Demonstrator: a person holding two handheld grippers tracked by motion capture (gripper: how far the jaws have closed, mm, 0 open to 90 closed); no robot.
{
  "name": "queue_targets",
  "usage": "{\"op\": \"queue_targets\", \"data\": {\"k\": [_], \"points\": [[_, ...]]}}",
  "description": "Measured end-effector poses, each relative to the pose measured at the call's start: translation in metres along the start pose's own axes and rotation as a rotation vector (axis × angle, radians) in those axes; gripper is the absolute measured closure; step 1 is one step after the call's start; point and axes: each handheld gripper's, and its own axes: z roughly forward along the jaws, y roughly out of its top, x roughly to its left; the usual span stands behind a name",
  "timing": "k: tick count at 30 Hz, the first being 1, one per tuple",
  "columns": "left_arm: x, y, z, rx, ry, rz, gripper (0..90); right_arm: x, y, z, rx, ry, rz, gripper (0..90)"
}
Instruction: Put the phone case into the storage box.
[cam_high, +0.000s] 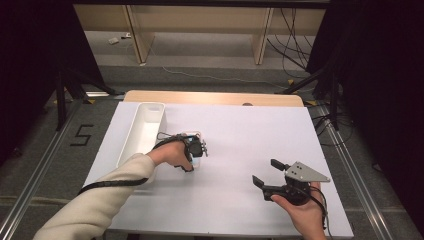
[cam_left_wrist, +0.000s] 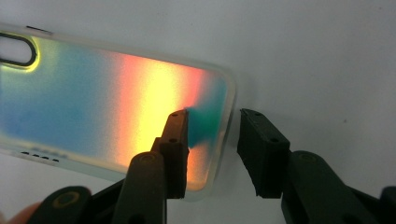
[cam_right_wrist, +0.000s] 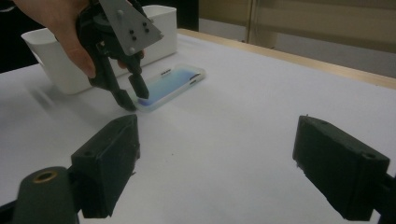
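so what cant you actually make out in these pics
- Phone case: camera end cut off by the frame's left edge in the left gripper view; in the high view, mostly hidden under the left gripper.
- White bin: contents can't be told; near end behind the left hand.

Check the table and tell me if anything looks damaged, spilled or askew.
Nothing stands out. The phone case lies flat and intact beside the white bin, with the left gripper open astride its end edge. The right gripper hangs open, empty.
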Motion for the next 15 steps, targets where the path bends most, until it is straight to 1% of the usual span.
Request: {"op": "queue_targets", "data": {"k": [1,2,5,8,9,11,13,15], "points": [[0.0001,0.0003,0.0001,0.002,0.000,0.002,63.0,0.0000,0.0000,0.0001,0.000,0.000,0.001,15.9],[-0.0003,0.0005,0.0002,0.005,-0.005,-0.003,63.2,-0.0005,0.0004,-0.0011,0.014,-0.011,-0.008,15.9],[0.0001,0.0012,0.0003,0.008,-0.006,0.001,64.3,-0.0003,0.0004,-0.0011,0.017,-0.008,-0.007,15.9],[-0.0006,0.0018,0.0005,0.011,-0.018,-0.004,66.3,-0.0005,0.0003,-0.0010,0.014,-0.010,-0.009,15.9],[-0.0005,0.0020,0.0004,0.015,-0.019,0.000,67.1,-0.0006,0.0003,-0.0011,0.014,-0.010,-0.009,15.9],[-0.0008,0.0024,0.0004,0.015,-0.016,0.000,68.8,-0.0005,0.0003,-0.0011,0.013,-0.010,-0.009,15.9],[-0.0011,0.0025,0.0007,0.013,-0.001,0.002,73.2,-0.0004,0.0003,-0.0010,0.013,-0.009,-0.009,15.9],[-0.0016,0.0025,0.0003,0.009,0.002,0.014,76.3,-0.0002,0.0003,-0.0011,0.017,-0.007,-0.008,15.9]]}}
